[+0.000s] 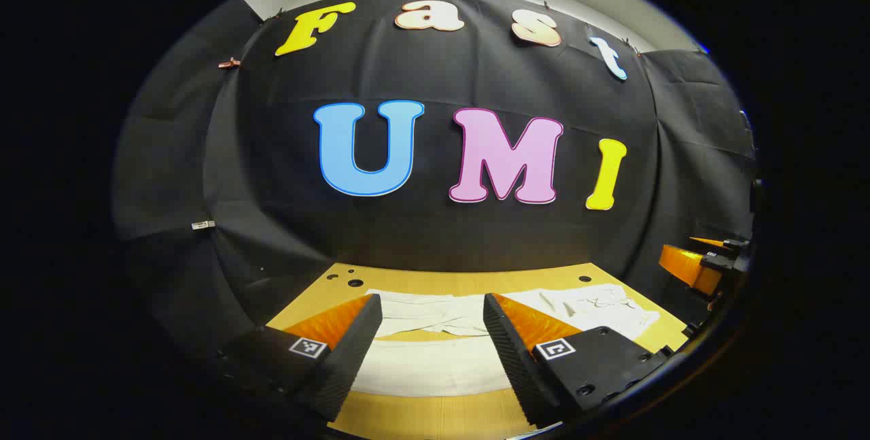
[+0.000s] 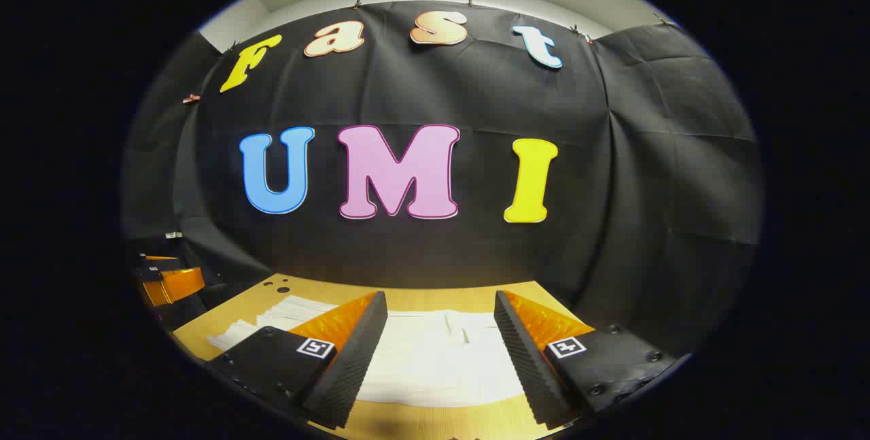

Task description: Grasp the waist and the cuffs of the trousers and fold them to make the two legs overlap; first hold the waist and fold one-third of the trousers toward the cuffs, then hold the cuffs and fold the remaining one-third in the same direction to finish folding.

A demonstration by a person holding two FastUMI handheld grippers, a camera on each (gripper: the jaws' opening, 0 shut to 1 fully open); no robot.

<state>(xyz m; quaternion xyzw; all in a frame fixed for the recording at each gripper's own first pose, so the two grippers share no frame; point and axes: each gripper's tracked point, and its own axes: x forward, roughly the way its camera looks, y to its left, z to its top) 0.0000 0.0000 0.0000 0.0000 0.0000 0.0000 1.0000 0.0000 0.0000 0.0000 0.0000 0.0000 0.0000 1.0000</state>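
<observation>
White trousers lie spread flat on the wooden table. In the left gripper view my left gripper hovers open above them, nothing between its fingers; the two legs run away to the far side, and the right gripper shows at the right edge. In the right gripper view my right gripper is open over the white trousers, fingers wide apart and holding nothing. The left gripper shows at the far left there.
The table ends against the black booth wall at the back. Small round holes mark its far left corner. Bare wood shows along the near edge, in front of the trousers.
</observation>
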